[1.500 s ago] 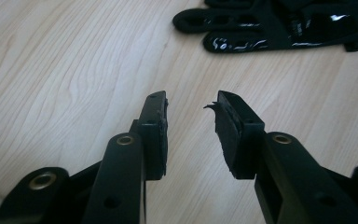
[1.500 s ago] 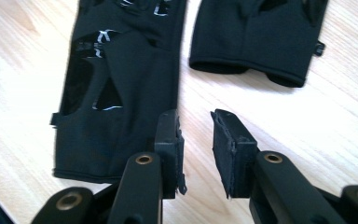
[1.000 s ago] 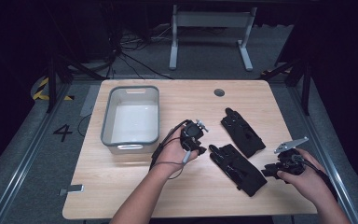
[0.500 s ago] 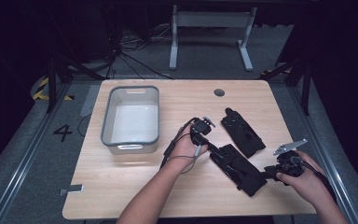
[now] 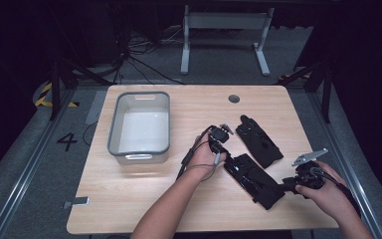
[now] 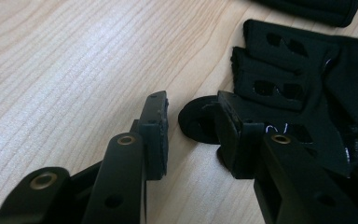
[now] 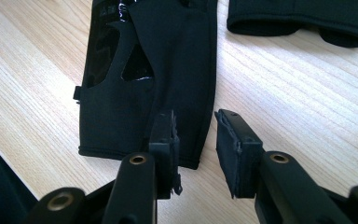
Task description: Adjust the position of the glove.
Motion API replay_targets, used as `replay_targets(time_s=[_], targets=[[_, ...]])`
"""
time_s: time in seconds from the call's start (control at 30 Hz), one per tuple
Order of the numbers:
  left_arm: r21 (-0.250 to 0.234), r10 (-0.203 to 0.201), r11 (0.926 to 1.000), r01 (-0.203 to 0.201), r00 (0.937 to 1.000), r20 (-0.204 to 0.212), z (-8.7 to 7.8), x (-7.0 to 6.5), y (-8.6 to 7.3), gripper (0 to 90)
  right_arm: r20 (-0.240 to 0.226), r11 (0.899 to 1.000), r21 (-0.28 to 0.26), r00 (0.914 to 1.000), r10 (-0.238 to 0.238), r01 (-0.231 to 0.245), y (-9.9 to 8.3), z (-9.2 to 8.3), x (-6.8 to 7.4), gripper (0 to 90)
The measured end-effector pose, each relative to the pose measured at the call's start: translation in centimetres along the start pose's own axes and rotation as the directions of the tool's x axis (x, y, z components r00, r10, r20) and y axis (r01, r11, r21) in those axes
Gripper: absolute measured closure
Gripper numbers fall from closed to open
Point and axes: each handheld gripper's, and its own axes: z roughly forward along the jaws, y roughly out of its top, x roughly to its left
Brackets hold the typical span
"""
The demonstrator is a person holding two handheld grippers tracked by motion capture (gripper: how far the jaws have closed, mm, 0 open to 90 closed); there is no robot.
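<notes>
From above, light falls on my bench [image 5: 129, 199] alone; the room around it is nearly black and the picture soft. Close up, the wood shines pale with glare, my jaws blur slightly at the bottom edge, and the black gloves [image 7: 168, 70] swallow detail.

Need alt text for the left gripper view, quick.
The left hand-held gripper hangs just above the wooden table, jaws apart with bare wood between them. Its right jaw meets the finger end of a black fingerless glove; a second black glove's edge lies beyond.
</notes>
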Motion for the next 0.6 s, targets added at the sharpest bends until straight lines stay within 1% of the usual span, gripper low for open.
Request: replay_targets(time_s=[0.1, 0.2, 0.27, 0.3, 0.4, 0.43, 0.47, 0.5, 0.6], targets=[[0.006, 0.003, 1.0, -0.003, 1.0, -0.003, 0.1, -0.1, 0.0, 65.4, 0.001, 1.0, 0.001, 1.0, 0.002, -0.002, -0.1, 0.0, 0.0, 68.5], [0.027, 0.004, 0.9996, -0.004, 1.0, -0.007, 0.4, -0.2, 0.0, 66.3, -0.011, 1.0, 0.019, 0.9999, 0.007, -0.007, -0.1, 0.1, 0.0, 67.7], [0.027, 0.01, 0.9996, -0.01, 0.9999, -0.008, 0.4, -0.3, 0.0, 68.3, -0.012, 1.0, 0.027, 0.9998, 0.014, -0.014, 0.0, 0.2, 0.1, 66.6], [0.031, 0.012, 0.9994, -0.012, 0.9999, -0.01, 0.4, -0.3, 0.1, 68.9, -0.011, 0.999, 0.043, 0.9997, 0.023, -0.022, -0.1, 0.5, 0.1, 64.8], [0.03, 0.013, 0.9995, -0.012, 0.9999, -0.009, 0.4, -0.3, 0.0, 69.3, -0.001, 0.998, 0.05, 0.9996, 0.029, -0.029, -0.1, 0.9, 0.0, 63.6], [0.032, 0.013, 0.9994, -0.013, 0.9999, -0.007, 0.4, -0.4, 0.0, 70.0, 0.011, 0.997, 0.064, 0.9987, 0.051, -0.051, -0.2, 1.2, -0.2, 60.1], [0.032, 0.013, 0.9994, -0.013, 0.9999, -0.007, 0.4, -0.4, 0.0, 71.1, 0.011, 0.997, 0.064, 0.9987, 0.051, -0.051, -0.2, 1.2, -0.2, 60.1], [0.036, 0.022, 0.9991, -0.021, 0.9996, -0.015, 0.4, -0.6, 0.1, 71.3, 0.017, 0.995, 0.077, 0.9978, 0.064, -0.065, -0.3, 1.6, -0.3, 57.9], [0.038, 0.027, 0.9989, -0.026, 0.9994, -0.023, 0.5, -0.7, 0.1, 72.9, 0.015, 0.994, 0.086, 0.9979, 0.063, -0.064, -0.4, 1.9, -0.2, 56.8]])
